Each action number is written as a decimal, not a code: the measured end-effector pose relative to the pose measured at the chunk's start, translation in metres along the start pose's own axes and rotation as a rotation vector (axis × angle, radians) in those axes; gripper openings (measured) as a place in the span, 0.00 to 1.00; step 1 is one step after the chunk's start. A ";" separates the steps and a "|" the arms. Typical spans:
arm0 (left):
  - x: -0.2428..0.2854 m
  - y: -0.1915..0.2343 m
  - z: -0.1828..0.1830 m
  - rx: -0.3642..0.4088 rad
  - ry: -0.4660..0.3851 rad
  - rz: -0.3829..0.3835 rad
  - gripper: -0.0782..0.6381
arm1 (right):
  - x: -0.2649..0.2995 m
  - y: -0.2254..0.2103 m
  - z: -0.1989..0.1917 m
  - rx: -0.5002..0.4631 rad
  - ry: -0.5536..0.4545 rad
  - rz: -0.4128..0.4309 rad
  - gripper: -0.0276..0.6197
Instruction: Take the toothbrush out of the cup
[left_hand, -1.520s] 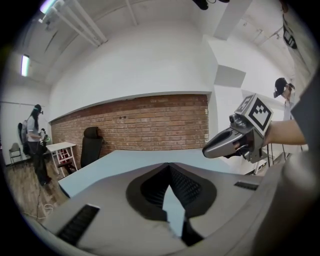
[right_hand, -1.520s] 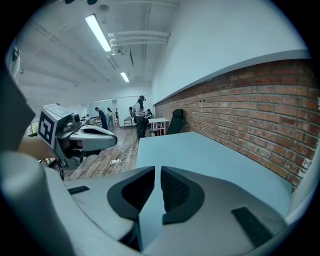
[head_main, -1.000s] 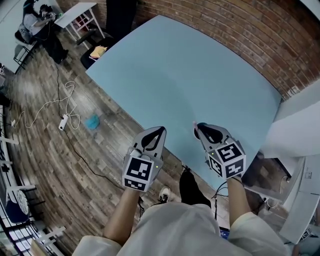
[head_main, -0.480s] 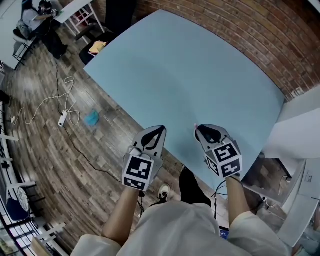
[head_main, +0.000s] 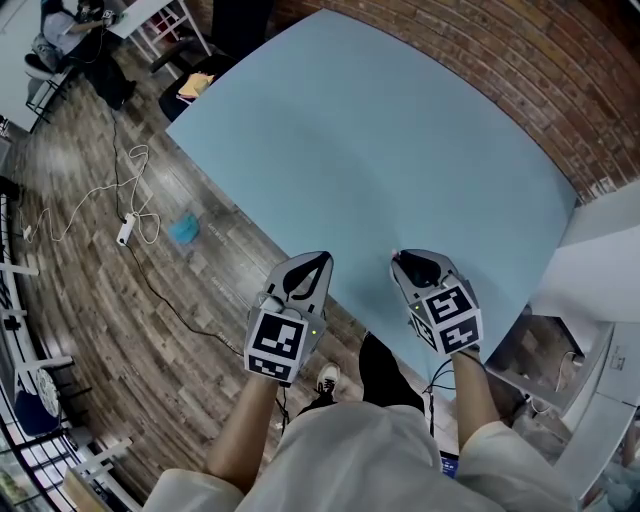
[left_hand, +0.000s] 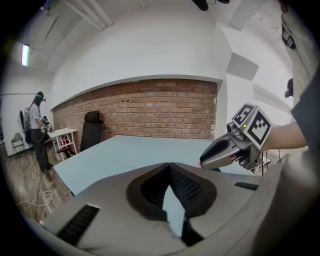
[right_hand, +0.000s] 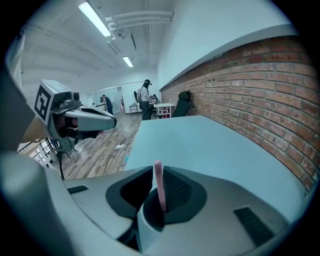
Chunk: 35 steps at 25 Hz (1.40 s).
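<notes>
Both barely moved, view drifted slightly; right grey gripper clamped on thin pink toothbrush; left grey gripper closed, empty, near edge of light blue table

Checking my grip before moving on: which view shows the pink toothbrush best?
The right gripper view: the toothbrush stands upright, clamped in the right gripper. The head view shows only a small pale tip at that gripper's nose. The left gripper view shows the gripper from the side, with at most a faint pink speck at its tip.
</notes>
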<state>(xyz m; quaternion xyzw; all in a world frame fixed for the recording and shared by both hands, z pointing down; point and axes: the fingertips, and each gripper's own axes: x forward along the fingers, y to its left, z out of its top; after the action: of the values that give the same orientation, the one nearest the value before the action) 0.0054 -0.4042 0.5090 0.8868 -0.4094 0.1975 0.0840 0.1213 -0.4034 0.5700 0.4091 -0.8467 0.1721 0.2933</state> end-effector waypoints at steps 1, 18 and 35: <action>0.001 0.000 -0.001 -0.002 0.002 0.000 0.15 | 0.001 0.000 -0.001 0.000 0.003 0.002 0.17; 0.002 0.005 -0.011 -0.024 0.020 0.011 0.15 | 0.015 -0.001 -0.006 -0.052 0.034 -0.001 0.17; 0.006 0.006 -0.011 -0.026 0.035 0.014 0.15 | 0.013 -0.004 -0.003 -0.036 0.007 -0.016 0.15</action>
<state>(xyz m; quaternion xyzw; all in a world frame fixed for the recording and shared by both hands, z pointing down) 0.0014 -0.4083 0.5213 0.8791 -0.4165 0.2083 0.1013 0.1197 -0.4119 0.5810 0.4102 -0.8453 0.1557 0.3048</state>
